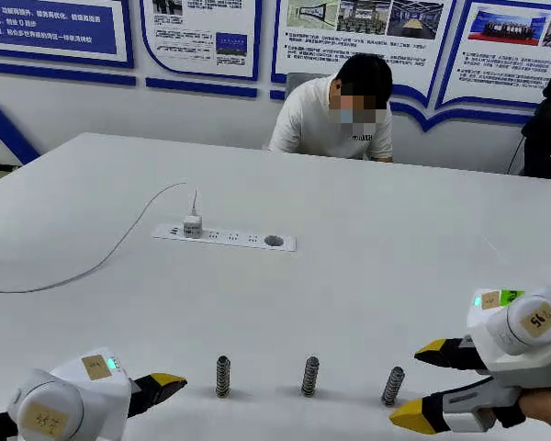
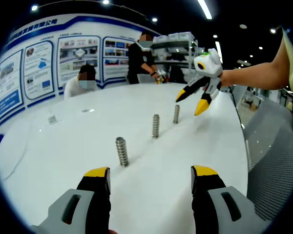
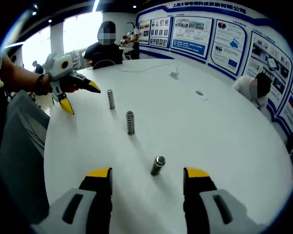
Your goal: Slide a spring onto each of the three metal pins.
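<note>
Currently both jaw pairs stand apart and empty: the right gripper sits just beside the slightly tilted rightmost grey spring-covered metal pin, the left gripper near the leftmost, with three near-upright pins, one spring each, in a row on the white table.

The head view looked forward and down over the table. The gripper views sat low, facing each other along the shared spring row.
</note>
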